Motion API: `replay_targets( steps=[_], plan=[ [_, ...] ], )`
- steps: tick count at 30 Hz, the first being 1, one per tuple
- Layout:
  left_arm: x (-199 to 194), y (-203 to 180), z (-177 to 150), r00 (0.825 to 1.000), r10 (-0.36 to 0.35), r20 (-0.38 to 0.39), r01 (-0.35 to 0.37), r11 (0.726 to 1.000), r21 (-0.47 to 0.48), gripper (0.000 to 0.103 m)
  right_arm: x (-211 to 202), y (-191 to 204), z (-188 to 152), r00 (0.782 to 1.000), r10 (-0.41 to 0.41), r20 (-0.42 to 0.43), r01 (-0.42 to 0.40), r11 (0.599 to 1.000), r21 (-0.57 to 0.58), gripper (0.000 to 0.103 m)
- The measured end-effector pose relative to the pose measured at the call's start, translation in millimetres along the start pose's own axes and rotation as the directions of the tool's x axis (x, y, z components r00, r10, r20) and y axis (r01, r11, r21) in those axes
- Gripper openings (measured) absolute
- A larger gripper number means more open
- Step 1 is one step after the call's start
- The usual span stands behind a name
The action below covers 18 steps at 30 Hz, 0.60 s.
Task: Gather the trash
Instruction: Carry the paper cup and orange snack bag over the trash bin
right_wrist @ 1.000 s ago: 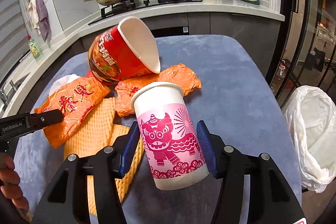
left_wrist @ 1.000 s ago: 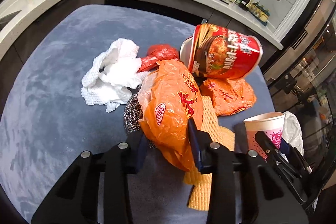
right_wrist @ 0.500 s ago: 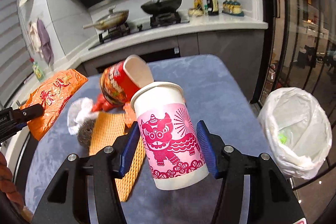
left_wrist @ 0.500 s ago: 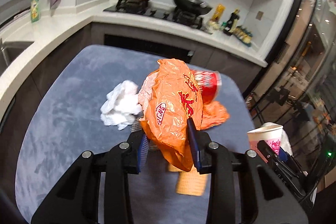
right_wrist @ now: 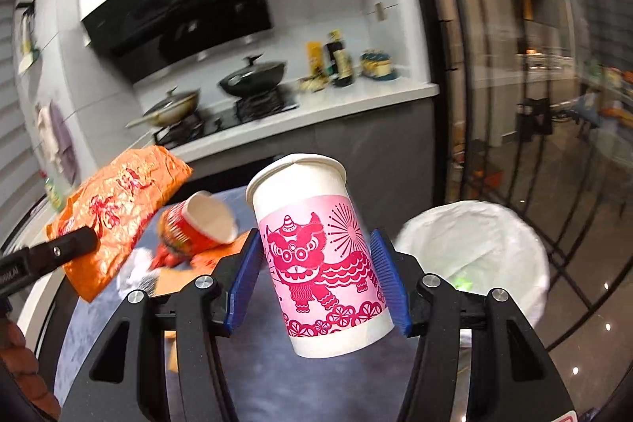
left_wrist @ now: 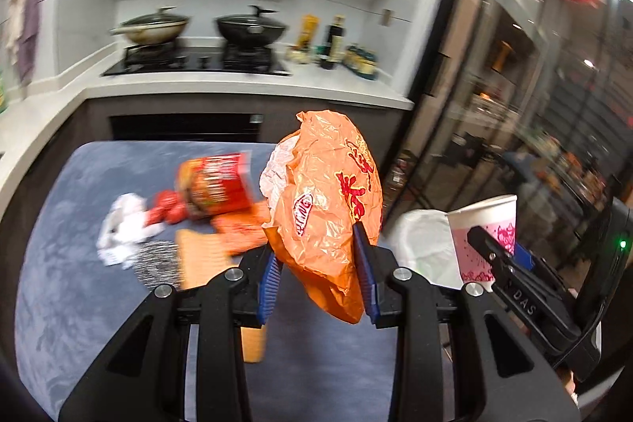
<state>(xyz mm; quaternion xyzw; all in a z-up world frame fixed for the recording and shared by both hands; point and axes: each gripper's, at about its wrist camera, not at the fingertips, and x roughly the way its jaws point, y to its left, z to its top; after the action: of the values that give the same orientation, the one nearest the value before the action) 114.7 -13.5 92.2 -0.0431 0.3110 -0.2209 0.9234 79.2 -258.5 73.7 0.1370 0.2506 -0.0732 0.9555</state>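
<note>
My left gripper (left_wrist: 318, 273) is shut on an orange plastic bag (left_wrist: 328, 200) and holds it high above the grey table (left_wrist: 71, 287). My right gripper (right_wrist: 316, 287) is shut on a white paper cup with a pink lion print (right_wrist: 316, 252), also lifted. The cup shows at the right of the left wrist view (left_wrist: 484, 236); the bag shows at the left of the right wrist view (right_wrist: 114, 212). A bin lined with a white bag (right_wrist: 478, 256) stands off the table's right side, below and right of the cup.
On the table lie a red noodle cup on its side (left_wrist: 215, 182), a red wrapper (left_wrist: 166, 210), crumpled white paper (left_wrist: 122, 228), a steel scourer (left_wrist: 158, 262), yellow foam netting (left_wrist: 205, 256) and an orange packet (left_wrist: 241, 228). A counter with a stove and pans (left_wrist: 198, 58) is behind.
Both grippers have risen well above the table and swung right with the bag and the cup. The lined bin has come into fuller view beside the cup.
</note>
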Motion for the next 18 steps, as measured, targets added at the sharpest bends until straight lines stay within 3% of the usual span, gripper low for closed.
replay_targets(
  steps=[8,18],
  plan=[
    [39.8,-81.5,-1.7,0.988,-0.134,-0.071,0.141,0.984,0.105,0.033,-14.1,-72.7,12.1,0.99,-0.138,0.035,0.136,0.989,0.054,0.054],
    [112.2,-155.2,-7.8,0.954,-0.221,-0.205,0.255,0.953,0.162,0.033,17.2,-146.1,10.7,0.97,-0.236,-0.051,0.24,0.963,0.121,0.054]
  ],
)
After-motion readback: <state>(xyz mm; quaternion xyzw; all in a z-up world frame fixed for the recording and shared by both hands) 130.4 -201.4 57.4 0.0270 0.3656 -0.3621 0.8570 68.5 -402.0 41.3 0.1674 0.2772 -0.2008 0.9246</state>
